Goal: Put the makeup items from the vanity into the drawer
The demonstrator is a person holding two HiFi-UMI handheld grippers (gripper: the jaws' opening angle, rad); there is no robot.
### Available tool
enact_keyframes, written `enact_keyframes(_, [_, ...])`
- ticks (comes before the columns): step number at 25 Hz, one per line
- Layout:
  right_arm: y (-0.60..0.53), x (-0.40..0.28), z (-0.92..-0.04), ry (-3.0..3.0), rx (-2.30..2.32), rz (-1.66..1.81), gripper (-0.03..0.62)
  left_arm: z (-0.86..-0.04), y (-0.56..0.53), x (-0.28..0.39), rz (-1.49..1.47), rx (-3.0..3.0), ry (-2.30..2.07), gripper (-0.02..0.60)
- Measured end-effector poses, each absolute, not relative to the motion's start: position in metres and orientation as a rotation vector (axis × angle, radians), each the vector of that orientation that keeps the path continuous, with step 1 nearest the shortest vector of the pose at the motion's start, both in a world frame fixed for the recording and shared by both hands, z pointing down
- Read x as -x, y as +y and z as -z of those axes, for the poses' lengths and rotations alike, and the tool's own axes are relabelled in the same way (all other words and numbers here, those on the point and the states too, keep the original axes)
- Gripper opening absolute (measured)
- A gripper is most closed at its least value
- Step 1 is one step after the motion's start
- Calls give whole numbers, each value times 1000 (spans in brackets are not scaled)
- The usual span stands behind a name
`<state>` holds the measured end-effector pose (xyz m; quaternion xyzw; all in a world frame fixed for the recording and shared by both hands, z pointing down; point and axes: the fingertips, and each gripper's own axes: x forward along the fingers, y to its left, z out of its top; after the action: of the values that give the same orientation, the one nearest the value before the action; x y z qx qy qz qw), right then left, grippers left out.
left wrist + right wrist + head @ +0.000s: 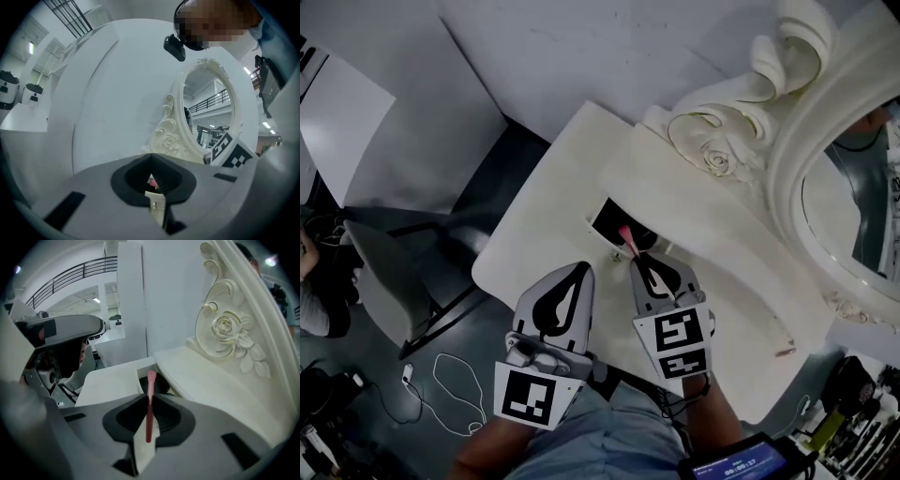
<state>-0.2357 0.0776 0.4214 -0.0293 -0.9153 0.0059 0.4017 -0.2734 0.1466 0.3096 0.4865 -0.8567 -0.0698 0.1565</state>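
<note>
My right claw (148, 398) is clamped on the slim pink makeup stick (150, 414), whose tip hangs over the open dark drawer (161, 383). With so thin a grip, I judge the stick could pivot on release and land on the white vanity counter (112, 380). My left claw (151, 159) is closed and empty.

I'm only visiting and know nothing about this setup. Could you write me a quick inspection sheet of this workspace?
Surface: white vanity top with an ornate cream-framed oval mirror.
Job's things: thin pink makeup stick, its tip over the open dark drawer.
Clutter: small reddish item near the vanity's edge, too small to identify.
Grippers: right gripper shut on the stick; left gripper shut, empty.
Cables: white cable looped on the floor.
Surroundings: grey chair beside the vanity.
</note>
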Motion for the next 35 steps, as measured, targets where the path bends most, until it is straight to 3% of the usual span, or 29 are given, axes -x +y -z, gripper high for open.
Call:
enact_keyframes(12, [77,262,-415,-2281,143,89,43,-312,137,300,222,-1390,-2427,0])
enact_keyframes(15, [78,264,-418,-2279,151,90,115,-310,135,305,206,-1414,-2450,0])
enact_keyframes(23, [73,259,-414,-2314,116,43,120,-308,129,302,194,-1462,-2448,0])
enact_keyframes(30, [55,231,-402,-2366,10,-26,120,-299,108,276,114,-1605,-2416,0])
enact_keyframes(35, [18,170,-392,-2407,-178,-104,118,-289,70,219,57,-1768,-2315,0])
